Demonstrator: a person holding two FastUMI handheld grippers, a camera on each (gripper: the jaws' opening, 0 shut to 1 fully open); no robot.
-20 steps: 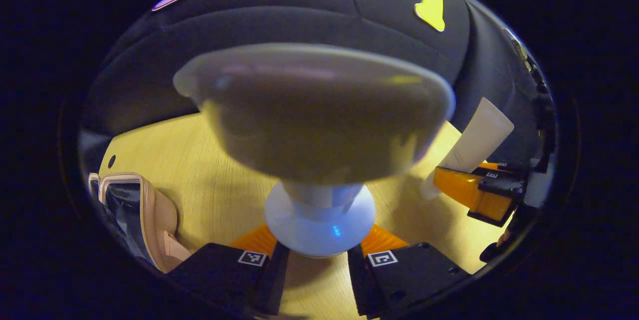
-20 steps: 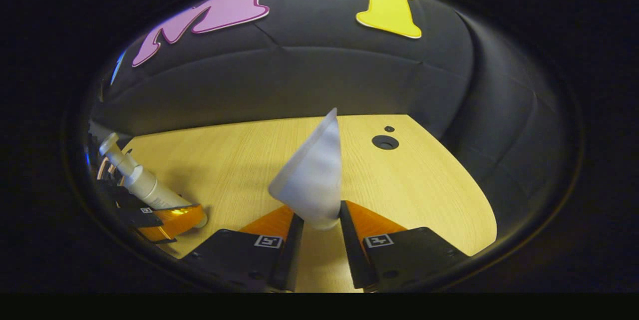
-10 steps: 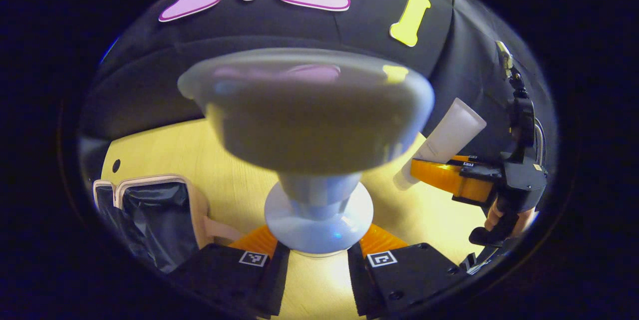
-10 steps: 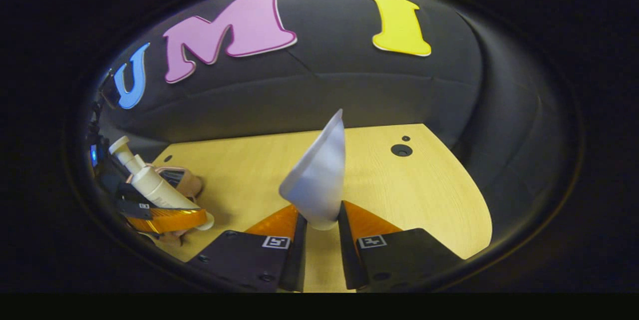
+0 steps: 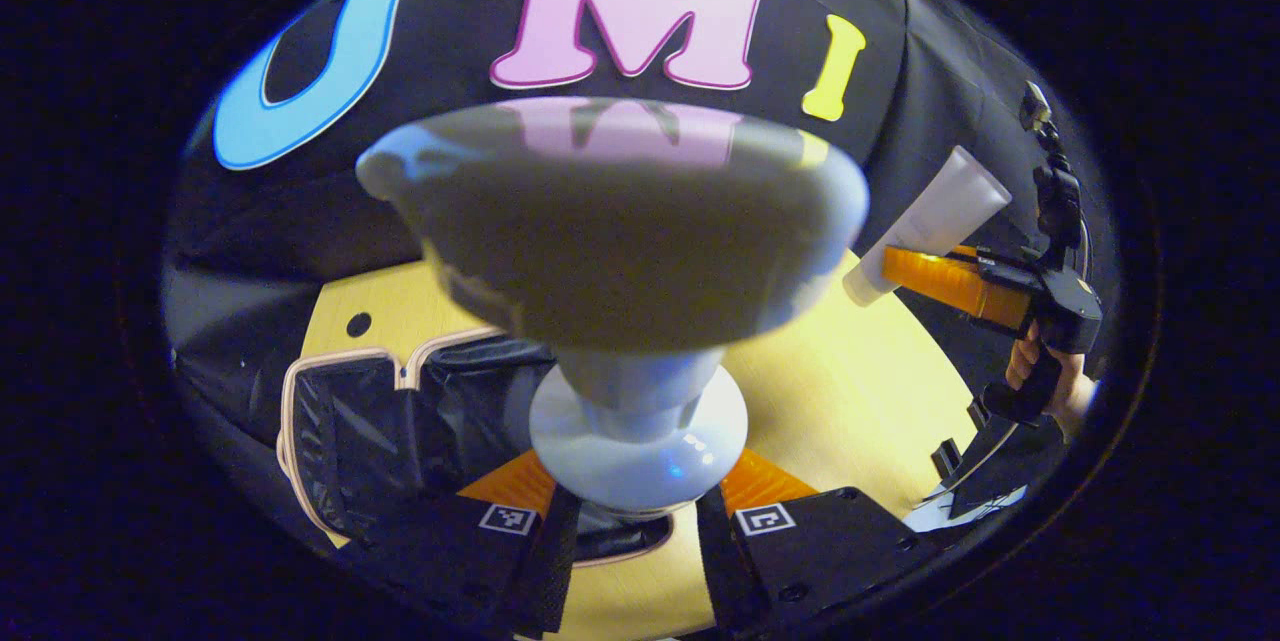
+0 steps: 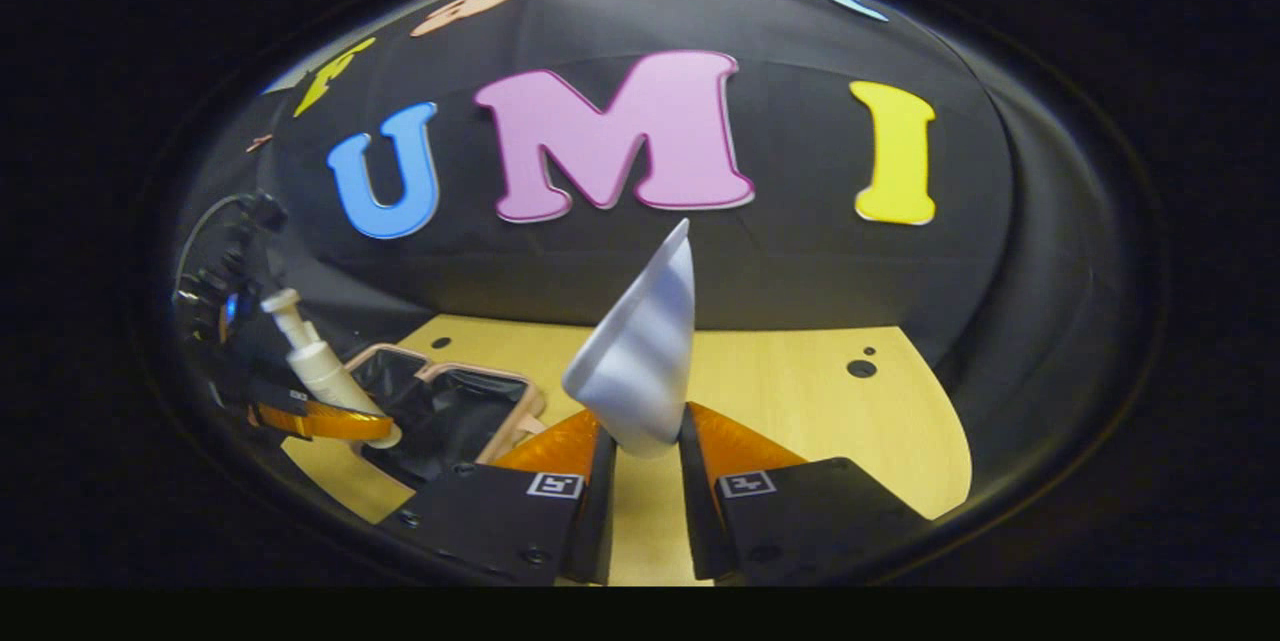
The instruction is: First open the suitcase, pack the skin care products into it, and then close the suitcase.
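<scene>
Yellow wood makes the table top [image 6: 800, 411], with black cloth hanging behind it.

The left gripper [image 5: 632, 511] has both fingers squeezed on the round base of a white pump bottle [image 5: 620, 251]. The bottle sticks straight out from the fingers, so its wide pump head looks huge and blurry in the left gripper view. In the right gripper view the same bottle [image 6: 310, 366] shows small at the far left, tilted up, held above the table.

The right gripper [image 6: 640, 456] has both fingers pinched on the cap end of a white squeeze tube [image 6: 640, 341]. The flat end of the tube points up and away. In the left gripper view this tube [image 5: 935, 221] shows at the right, with a hand [image 5: 1040, 376] on the gripper's handle.

A small open suitcase with a pink rim and black lining [image 5: 370, 411] lies flat on the left part of the table. The left gripper and its bottle are above it. Nothing can be seen inside it.
</scene>
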